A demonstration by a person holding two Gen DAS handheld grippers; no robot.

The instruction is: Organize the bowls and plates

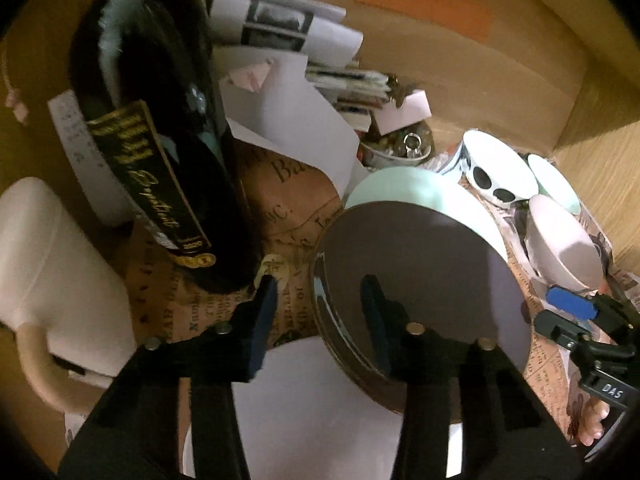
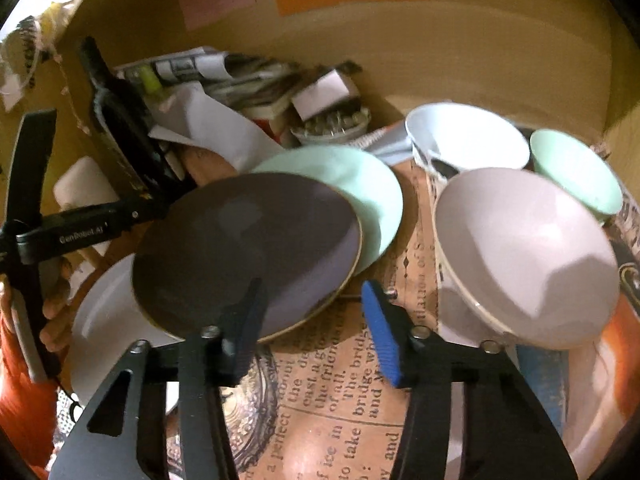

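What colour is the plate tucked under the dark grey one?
Pale mint green plate, half hidden behind the grey plate. It shows best in the right wrist view.

Grey plate (image 2: 248, 252) tilted atop mint plate (image 2: 360, 184); bowls (image 2: 524, 252) beside

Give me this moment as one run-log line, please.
left gripper: open, fingers straddling grey plate rim | right gripper: open, empty, by the same rim | mint plate: under grey | bowls: untouched

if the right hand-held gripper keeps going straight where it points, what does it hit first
Most likely the rim of the dark grey plate: the right hand-held gripper points at its near right edge, over the printed paper liner. Depth is unclear; it might just meet the paper.
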